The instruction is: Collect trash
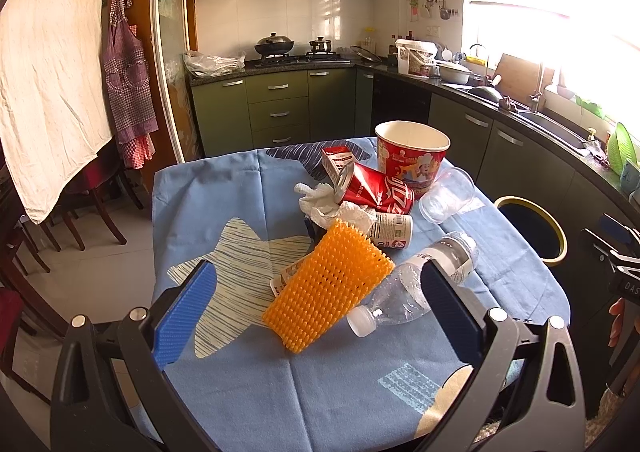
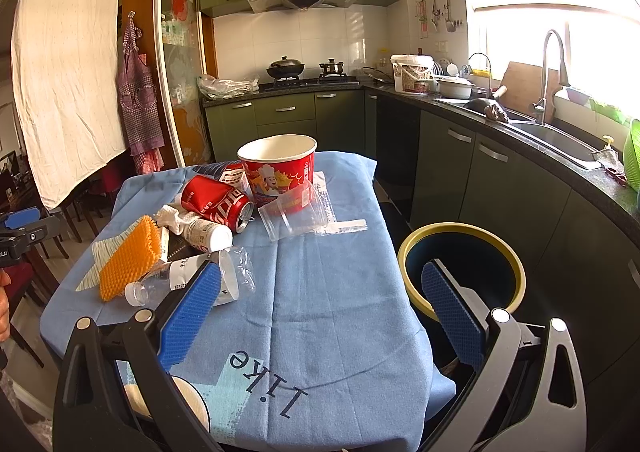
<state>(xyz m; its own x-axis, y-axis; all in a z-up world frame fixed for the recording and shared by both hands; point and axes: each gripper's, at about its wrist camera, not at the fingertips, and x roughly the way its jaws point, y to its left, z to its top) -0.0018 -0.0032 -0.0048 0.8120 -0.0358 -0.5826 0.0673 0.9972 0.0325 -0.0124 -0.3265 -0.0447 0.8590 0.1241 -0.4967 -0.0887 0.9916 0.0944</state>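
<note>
A small table covered by a blue cloth (image 2: 320, 292) stands in a kitchen with green cabinets. A heap of trash sits on the cloth, toward its far and left side. Nearest the left gripper (image 1: 320, 304) lie an orange spiky mat (image 1: 328, 288) and a clear plastic bottle (image 1: 416, 284) on its side, its white cap pointing toward the camera. Behind them are crumpled white tissue (image 1: 320, 200), a dented red soda can (image 1: 372, 188) on its side, a small white bottle (image 1: 392, 230), a clear plastic cup (image 1: 448, 196) tipped over, a red paper bucket (image 1: 412, 156) standing upright and a small red carton (image 1: 338, 160).

A round bin with a yellow rim (image 2: 460, 272) stands on the floor just beside the table's right edge. It looks empty, though its bottom is dark.

Both grippers hover above the near edge of the table with jaws spread wide and nothing between them. The right gripper (image 2: 320, 304) points between the cloth and the bin.

Collection seems to be at its very start: no piece is lifted yet. The next move likely calls for lowering a gripper onto a near item, such as the bottle or the mat, closing on it, and carrying it right to drop into the bin.
</note>
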